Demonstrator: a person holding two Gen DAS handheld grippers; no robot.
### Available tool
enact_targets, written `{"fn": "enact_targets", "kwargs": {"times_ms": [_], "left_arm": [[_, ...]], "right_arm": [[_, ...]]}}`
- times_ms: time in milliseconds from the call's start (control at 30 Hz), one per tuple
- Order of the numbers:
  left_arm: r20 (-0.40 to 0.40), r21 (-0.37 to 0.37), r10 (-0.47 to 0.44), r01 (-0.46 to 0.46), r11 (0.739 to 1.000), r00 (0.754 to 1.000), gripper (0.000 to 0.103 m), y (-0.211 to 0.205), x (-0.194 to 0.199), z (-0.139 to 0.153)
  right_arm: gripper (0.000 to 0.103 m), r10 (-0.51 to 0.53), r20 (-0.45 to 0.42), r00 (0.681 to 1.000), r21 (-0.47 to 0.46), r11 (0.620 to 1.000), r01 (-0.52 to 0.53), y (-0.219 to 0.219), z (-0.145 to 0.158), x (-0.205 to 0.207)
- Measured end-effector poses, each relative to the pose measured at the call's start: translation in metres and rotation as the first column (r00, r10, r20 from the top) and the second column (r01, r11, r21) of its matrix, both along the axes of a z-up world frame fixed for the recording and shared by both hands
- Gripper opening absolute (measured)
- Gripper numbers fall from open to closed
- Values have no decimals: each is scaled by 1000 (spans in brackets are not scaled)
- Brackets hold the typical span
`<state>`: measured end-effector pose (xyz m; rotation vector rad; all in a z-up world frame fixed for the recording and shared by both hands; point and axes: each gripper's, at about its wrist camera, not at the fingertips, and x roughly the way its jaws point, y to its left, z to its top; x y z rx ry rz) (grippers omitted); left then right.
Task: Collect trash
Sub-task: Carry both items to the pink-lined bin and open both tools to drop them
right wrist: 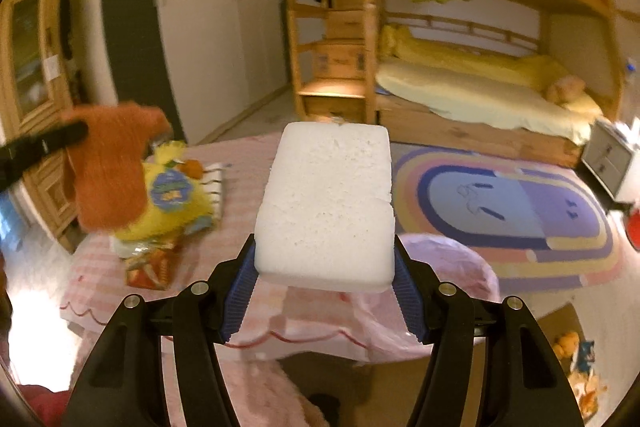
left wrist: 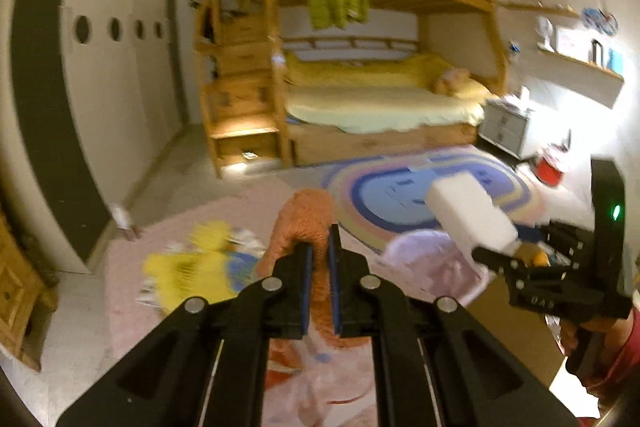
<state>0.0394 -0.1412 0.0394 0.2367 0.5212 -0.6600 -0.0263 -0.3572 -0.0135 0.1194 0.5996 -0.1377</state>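
Note:
My left gripper [left wrist: 320,247] is shut on an orange knitted cloth [left wrist: 306,215] that hangs from its blue pads above a pink-covered table [left wrist: 132,259]. The same orange cloth [right wrist: 110,167] shows at the left of the right wrist view, dangling from the left gripper [right wrist: 78,129]. My right gripper [right wrist: 324,267] is shut on a white foam block [right wrist: 326,203], held by its near end and lifted over the table. From the left wrist view the foam block [left wrist: 470,213] and the right gripper [left wrist: 486,253] sit at the right, above a pink plastic bag [left wrist: 432,267].
Yellow packets and wrappers [right wrist: 176,195] lie heaped on the pink tablecloth [right wrist: 248,167]. The pink bag [right wrist: 448,291] gapes just below the foam block. Beyond are a rainbow rug [right wrist: 520,211], a wooden bunk bed [right wrist: 480,75], white wardrobes [right wrist: 216,39] and a red bin [left wrist: 550,171].

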Motion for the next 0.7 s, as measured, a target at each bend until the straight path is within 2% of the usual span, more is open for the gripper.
{"fn": "enact_targets", "kwargs": {"times_ms": [133,300,533,700], "left_arm": [[-81,41,-77,81,996,994,5,-46,4,-39],[-143,92,-136,150,984,980,5,-87,16,-72],[-179,134,-208,233,963,962,5,-145,29,-92],[-202,156,-257,290,944,945,6,-190,37,-103]], "right_arm": [[63,-67,-42,997,3,998,67,-29,-13,-6],[63,-136,-104,985,11,990,138,-60,-35,-8],[63,-209,-192,959,45,974,221,-100,-75,-5],[64,-231,-223,947,54,967,248,-124,-92,3]]}}
